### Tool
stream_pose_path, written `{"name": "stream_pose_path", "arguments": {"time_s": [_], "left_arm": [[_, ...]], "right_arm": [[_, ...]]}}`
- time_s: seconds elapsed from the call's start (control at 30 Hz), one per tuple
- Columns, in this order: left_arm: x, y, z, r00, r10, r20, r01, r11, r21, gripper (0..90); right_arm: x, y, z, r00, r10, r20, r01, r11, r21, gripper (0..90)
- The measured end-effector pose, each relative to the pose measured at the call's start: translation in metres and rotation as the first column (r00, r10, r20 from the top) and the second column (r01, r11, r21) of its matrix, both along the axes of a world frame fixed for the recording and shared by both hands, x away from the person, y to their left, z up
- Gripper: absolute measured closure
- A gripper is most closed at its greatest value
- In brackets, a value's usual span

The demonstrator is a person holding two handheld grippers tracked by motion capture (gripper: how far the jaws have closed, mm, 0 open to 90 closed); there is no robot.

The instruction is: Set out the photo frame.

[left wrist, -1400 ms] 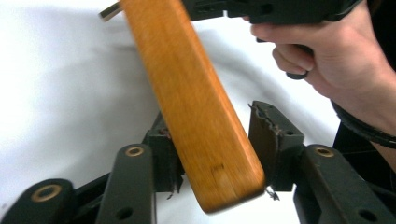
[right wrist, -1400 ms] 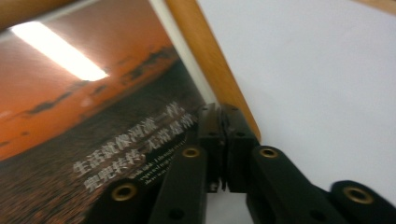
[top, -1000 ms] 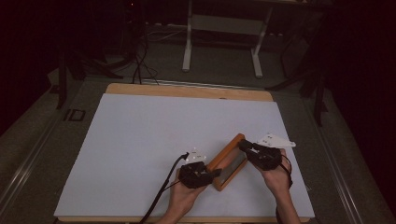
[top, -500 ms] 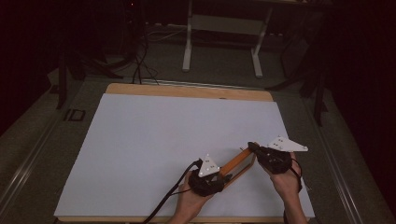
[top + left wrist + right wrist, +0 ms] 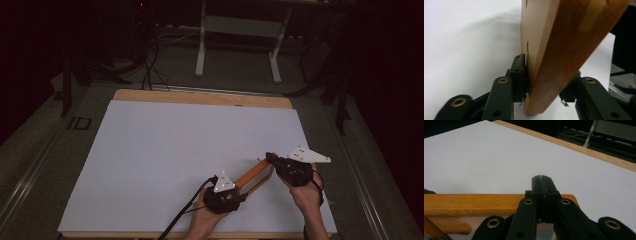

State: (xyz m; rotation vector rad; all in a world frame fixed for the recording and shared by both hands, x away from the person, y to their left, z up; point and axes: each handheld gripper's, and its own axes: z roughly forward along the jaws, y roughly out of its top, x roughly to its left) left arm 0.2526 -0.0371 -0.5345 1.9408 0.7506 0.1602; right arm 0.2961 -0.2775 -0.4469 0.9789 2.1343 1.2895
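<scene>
Wooden frame is what both claws are on right now, held up on edge near the front right of the white surface. From the high view it runs diagonally between the two hands, one end by the left claw and the other end up by the right claw.

Left gripper view is pretty clear: the thick wood edge sits right between the two black jaws, pads pressing on both sides, so that one's clamped on the frame. Its jaws have just been closing a bit with the wood between them.

Right gripper view shows its jaws pinched together with the tips meeting just past the top rail of the frame, so it looks clamped on something thin there, though I can't tell exactly what part it's biting.

Light wood border of the surface shows along the far edge.
</scene>
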Motion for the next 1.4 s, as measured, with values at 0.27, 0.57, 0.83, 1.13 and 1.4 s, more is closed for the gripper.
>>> {"name": "stream_pose_path", "arguments": {"time_s": [0.27, 0.57, 0.83, 1.13, 1.4], "left_arm": [[0.006, 0.005, 0.003, 1.0, 0.007, 0.004, -0.007, 0.9999, 0.013, 69.1], [0.019, 0.015, 0.022, 0.9961, -0.079, 0.041, 0.076, 0.9952, 0.061, 69.2], [0.029, 0.038, 0.048, 0.9821, -0.176, 0.068, 0.166, 0.9782, 0.124, 69.3], [0.045, 0.063, 0.085, 0.9522, -0.294, 0.084, 0.272, 0.94, 0.206, 69.2], [0.048, 0.072, 0.108, 0.9285, -0.356, 0.106, 0.316, 0.9064, 0.281, 69.1]], "right_arm": [[-0.004, 0.003, 0.006, 0.9996, 0.021, 0.02, -0.021, 1.0, -0.012, 90.0], [-0.012, 0.001, 0.013, 0.9974, 0.048, 0.053, -0.047, 0.999, -0.011, 90.0], [-0.017, 0.002, 0.021, 0.9947, 0.08, 0.064, -0.079, 0.997, -0.02, 87.1], [-0.018, 0.011, 0.02, 0.9697, 0.244, 0.015, -0.244, 0.97, -0.015, 61.9], [-0.015, 0.021, 0.014, 0.9448, 0.327, -0.025, -0.327, 0.944, -0.043, 46.5]]}}
